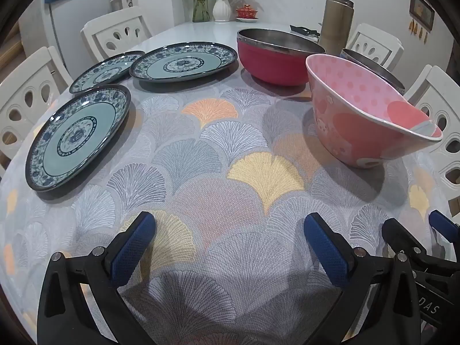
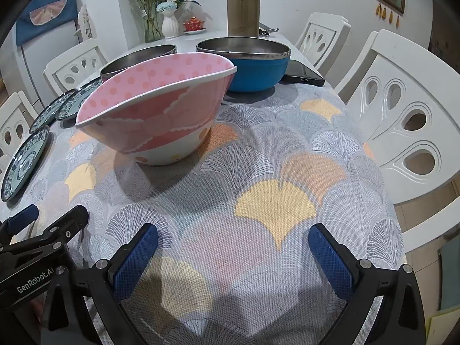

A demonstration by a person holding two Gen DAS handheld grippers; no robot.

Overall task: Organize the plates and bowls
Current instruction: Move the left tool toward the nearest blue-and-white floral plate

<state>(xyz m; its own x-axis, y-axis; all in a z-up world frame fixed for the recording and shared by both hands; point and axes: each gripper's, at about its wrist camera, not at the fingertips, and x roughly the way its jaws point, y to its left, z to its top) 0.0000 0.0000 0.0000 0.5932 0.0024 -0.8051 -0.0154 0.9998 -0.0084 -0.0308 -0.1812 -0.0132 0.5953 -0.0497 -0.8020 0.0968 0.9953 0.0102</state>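
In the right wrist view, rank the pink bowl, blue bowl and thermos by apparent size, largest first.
1. pink bowl, though it sits nearest the camera
2. blue bowl
3. thermos, farthest back, so its true size is unsure

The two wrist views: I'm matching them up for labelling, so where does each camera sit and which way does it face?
Left wrist: on the left gripper, low over the fan-patterned tablecloth, facing three blue-rimmed patterned plates; own open jaws and the right gripper show.
Right wrist: on the right gripper, facing the blue steel-lined bowl; own open jaws show.
Shared: the pink polka-dot bowl.
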